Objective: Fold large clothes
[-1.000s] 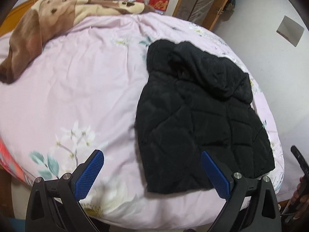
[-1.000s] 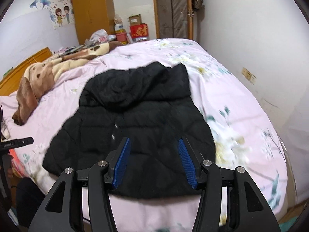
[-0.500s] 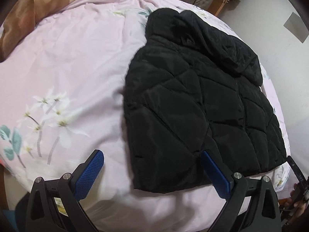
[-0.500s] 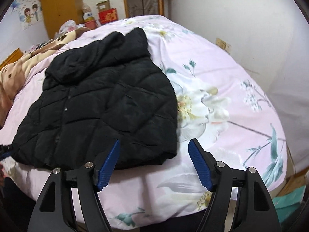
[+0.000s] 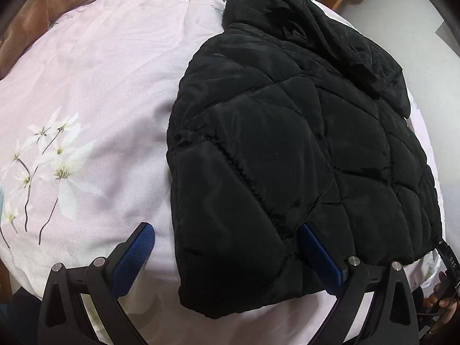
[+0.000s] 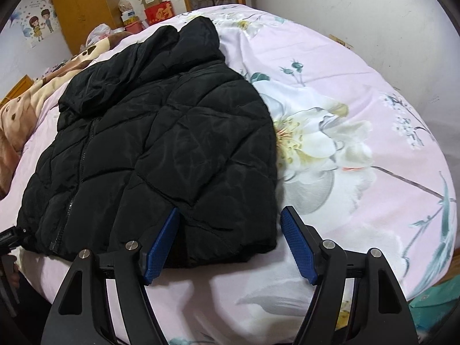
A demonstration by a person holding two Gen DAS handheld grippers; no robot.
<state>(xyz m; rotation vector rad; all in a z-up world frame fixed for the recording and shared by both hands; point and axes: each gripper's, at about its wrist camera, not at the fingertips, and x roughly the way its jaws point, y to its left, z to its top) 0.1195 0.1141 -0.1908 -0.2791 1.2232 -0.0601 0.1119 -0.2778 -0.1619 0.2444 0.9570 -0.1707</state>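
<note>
Pink floral bedding [image 5: 95, 92] fills the left wrist view, with a black quilted jacket [image 5: 287, 149] lying flat on the bed, hood at the far end and hem toward the camera. The left claw [image 5: 227, 254] is spread wide, straddling the jacket's near left hem corner; one blue pad sits over bare sheet, the other over the padding, neither pinching. From the right wrist view, the same jacket [image 6: 161, 143] lies zipped, beside a large white printed flower [image 6: 313, 143]. The right claw [image 6: 230, 241], its jaws just widened, brackets the near right hem corner without squeezing it. Puffy, light and slick-looking, the jacket would likely spring back, so the thicker hem corners seem the surest hold.
</note>
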